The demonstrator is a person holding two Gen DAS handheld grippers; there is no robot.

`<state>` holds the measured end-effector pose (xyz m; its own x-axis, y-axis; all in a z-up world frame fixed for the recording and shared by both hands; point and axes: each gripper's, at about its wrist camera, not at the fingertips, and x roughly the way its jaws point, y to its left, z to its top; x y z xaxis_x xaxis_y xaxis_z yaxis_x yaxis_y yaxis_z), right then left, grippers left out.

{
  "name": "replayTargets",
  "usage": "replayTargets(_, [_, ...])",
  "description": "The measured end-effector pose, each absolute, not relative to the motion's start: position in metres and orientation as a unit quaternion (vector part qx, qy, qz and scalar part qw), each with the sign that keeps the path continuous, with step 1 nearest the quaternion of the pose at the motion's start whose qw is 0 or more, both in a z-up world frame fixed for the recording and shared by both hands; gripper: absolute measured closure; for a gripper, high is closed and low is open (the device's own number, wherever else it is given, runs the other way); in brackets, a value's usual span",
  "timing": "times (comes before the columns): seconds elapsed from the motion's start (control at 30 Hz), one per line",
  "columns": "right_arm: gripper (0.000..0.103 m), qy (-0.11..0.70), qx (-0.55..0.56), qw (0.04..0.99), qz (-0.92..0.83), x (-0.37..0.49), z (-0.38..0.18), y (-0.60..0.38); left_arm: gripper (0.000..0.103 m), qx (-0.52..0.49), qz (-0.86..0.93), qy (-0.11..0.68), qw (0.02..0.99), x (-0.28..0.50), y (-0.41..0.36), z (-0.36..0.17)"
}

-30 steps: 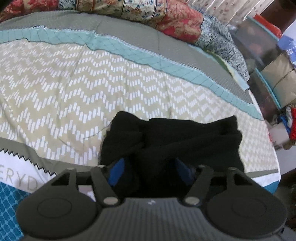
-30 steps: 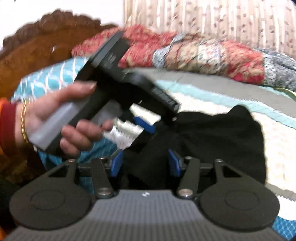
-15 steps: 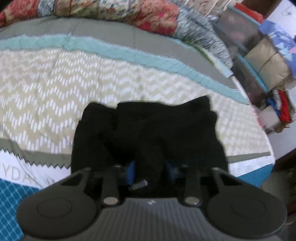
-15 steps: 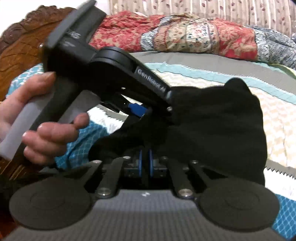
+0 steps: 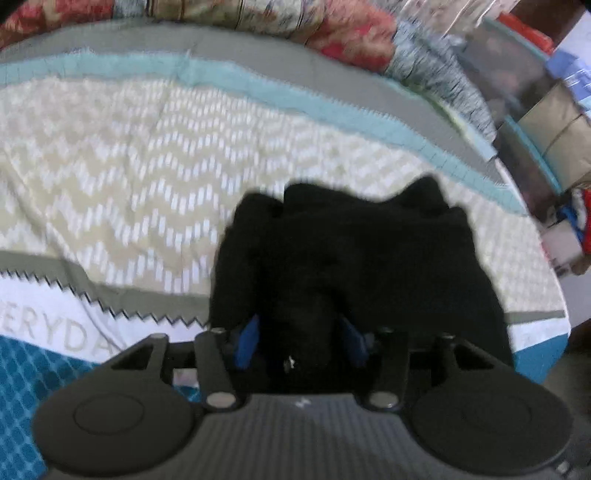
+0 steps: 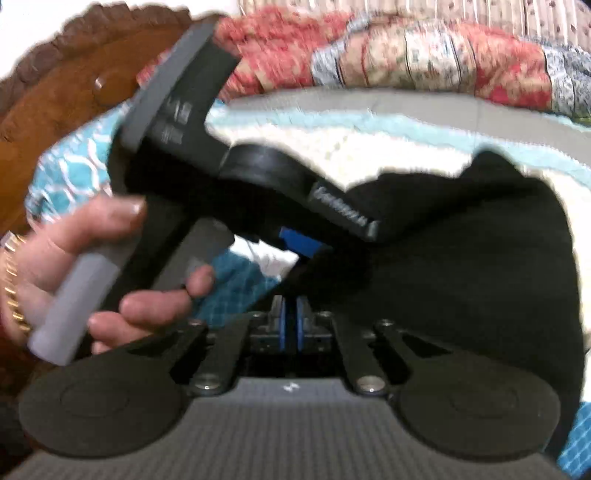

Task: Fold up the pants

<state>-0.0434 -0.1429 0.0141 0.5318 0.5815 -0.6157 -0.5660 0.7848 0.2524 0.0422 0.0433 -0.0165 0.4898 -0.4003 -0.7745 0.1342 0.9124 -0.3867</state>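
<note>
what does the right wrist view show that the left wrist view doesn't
Right wrist only: a hand holding the left gripper, its jaws opening with pants cloth between them, and a carved wooden headboard. Left wrist only: stacked boxes beside the bed. Both: the black pants on the chevron bedspread, and the floral quilt.

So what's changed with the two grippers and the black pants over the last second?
Both grippers clamped down, then began reopening. The left gripper now has its jaws apart around a bunched fold of the black pants. The right gripper is only slightly parted at the pants' edge. The pants, slightly shifted, remain a folded bundle on the bedspread.
</note>
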Motion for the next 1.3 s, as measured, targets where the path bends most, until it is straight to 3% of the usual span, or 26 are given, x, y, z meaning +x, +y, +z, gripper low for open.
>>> replayTargets(0.07, [0.069, 0.319, 0.038, 0.893, 0.315, -0.044, 0.034, -0.173, 0.05, -0.134, -0.145, 0.457, 0.867, 0.036, 0.05, -0.001])
replayTargets(0.2, [0.068, 0.282, 0.106, 0.926, 0.227, -0.022, 0.058, -0.238, 0.05, -0.174, -0.146, 0.413, 0.882, 0.021, 0.068, 0.028])
replayTargets(0.37, [0.069, 0.298, 0.148, 0.927, 0.171, 0.016, 0.05, -0.272, 0.05, -0.159, -0.211, 0.38, 0.886, 0.007, 0.04, 0.046])
replayTargets(0.53, [0.07, 0.343, 0.142, 0.909, 0.19, 0.036, 0.03, -0.254, 0.05, -0.11, -0.231, 0.415, 0.873, 0.006, 0.0, 0.022])
replayTargets(0.73, [0.072, 0.44, 0.147, 0.875, 0.134, 0.074, -0.035, -0.248, 0.054, -0.093, -0.202, 0.451, 0.864, 0.01, 0.002, -0.02])
replayTargets(1.0, [0.069, 0.415, 0.167, 0.884, 0.132, 0.046, -0.019, -0.264, 0.055, -0.096, -0.203, 0.456, 0.861, 0.012, 0.003, -0.018])
replayTargets(1.07, [0.067, 0.398, 0.194, 0.886, 0.135, 0.03, -0.012, -0.275, 0.049, -0.095, -0.202, 0.451, 0.864, 0.004, 0.004, -0.012])
replayTargets(1.13, [0.065, 0.381, 0.223, 0.887, 0.133, 0.012, -0.008, -0.29, 0.033, -0.1, -0.207, 0.441, 0.867, -0.003, 0.007, -0.006])
replayTargets(1.2, [0.062, 0.372, 0.242, 0.887, 0.127, 0.003, -0.009, -0.297, 0.024, -0.105, -0.209, 0.427, 0.874, -0.01, 0.01, 0.002])
replayTargets(1.3, [0.054, 0.377, 0.262, 0.882, 0.11, -0.013, -0.012, -0.31, 0.023, -0.12, -0.207, 0.416, 0.877, -0.014, 0.016, 0.009])
